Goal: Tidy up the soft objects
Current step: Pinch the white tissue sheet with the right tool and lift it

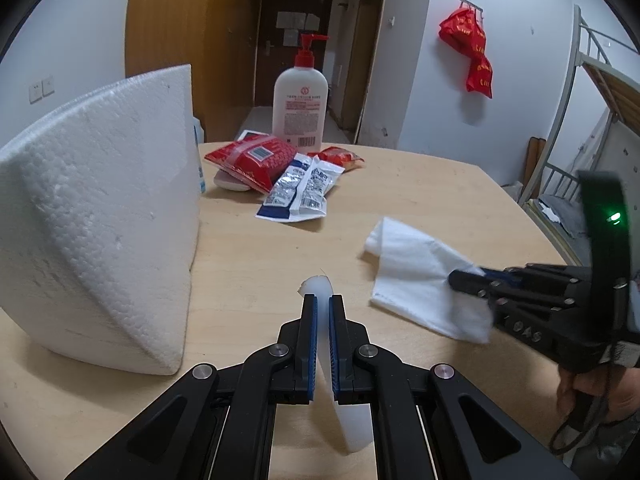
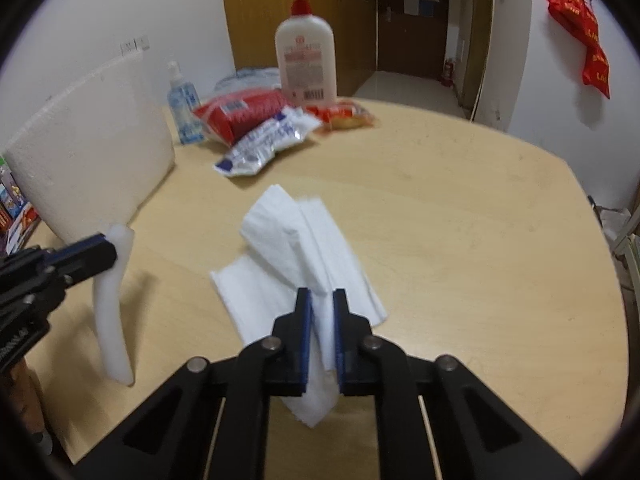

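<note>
Two grippers over a light wooden table (image 1: 420,184). The left gripper (image 1: 323,300) has its jaws pinched on a white foam strip (image 1: 318,285); its own view shows only the strip's tip above the jaws and a length below them, whereas the right wrist view shows the whole strip (image 2: 112,308) hanging curved from the left gripper (image 2: 108,254), its lower end near the table, contact uncertain. The right gripper (image 2: 322,294) has its jaws pinched on a white tissue (image 2: 280,248), part of which lies spread on the table at mid-table; the left wrist view shows this grip from the side (image 1: 456,278), with the tissue (image 1: 412,260) lifted at the gripper, and a hand (image 1: 592,390) on the handle. A white foam block (image 1: 100,216) stands at the left. At the far edge stand a pump bottle (image 1: 301,104) and snack packets (image 1: 276,172). Only the right wrist view shows the small blue bottle (image 2: 183,106) clearly beside the block.
</note>
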